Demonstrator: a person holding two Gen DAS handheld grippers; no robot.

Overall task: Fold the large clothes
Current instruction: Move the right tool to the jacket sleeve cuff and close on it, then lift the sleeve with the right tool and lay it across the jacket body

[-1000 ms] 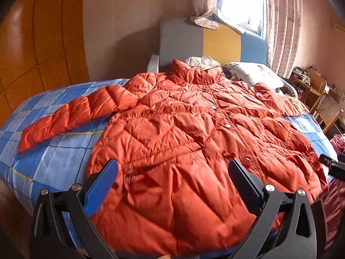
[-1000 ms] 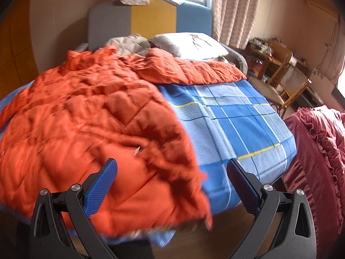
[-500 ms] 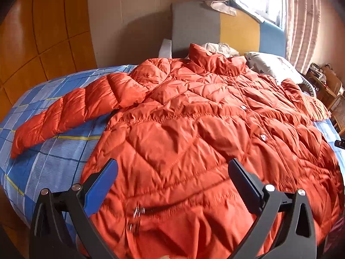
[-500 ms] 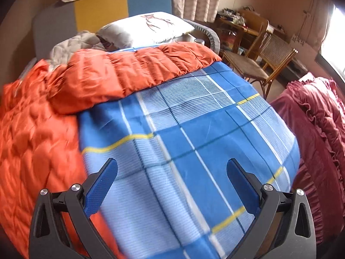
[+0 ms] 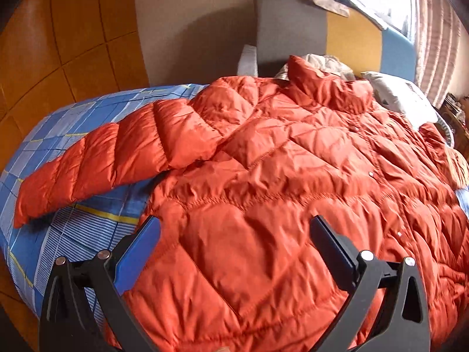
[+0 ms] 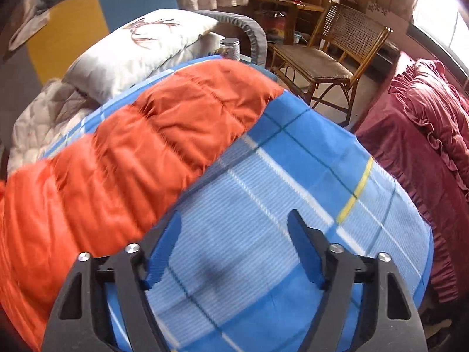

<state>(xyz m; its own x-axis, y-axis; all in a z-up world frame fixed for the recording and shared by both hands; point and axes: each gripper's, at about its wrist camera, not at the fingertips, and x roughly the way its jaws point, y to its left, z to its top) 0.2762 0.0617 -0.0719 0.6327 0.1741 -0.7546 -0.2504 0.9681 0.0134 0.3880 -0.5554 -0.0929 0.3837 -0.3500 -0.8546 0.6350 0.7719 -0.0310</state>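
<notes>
Orange jacket (image 5: 278,176) flat on bed (image 6: 293,176); right hand-held gripper (image 6: 234,243) closing, empty.

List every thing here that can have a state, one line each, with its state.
Orange jacket: spread flat on bed, buttoned, unfolded.
Left sleeve: stretched out over the bedspread.
Right sleeve: stretched out over the bedspread.
Left tongs: open, empty, above the jacket.
Right tongs: closing, nothing between them.
Chair: upright, unoccupied.

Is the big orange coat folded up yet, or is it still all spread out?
Spread out, not folded. The orange coat lies flat on the blue checked bed, with both sleeves stretched out to the sides.
</notes>
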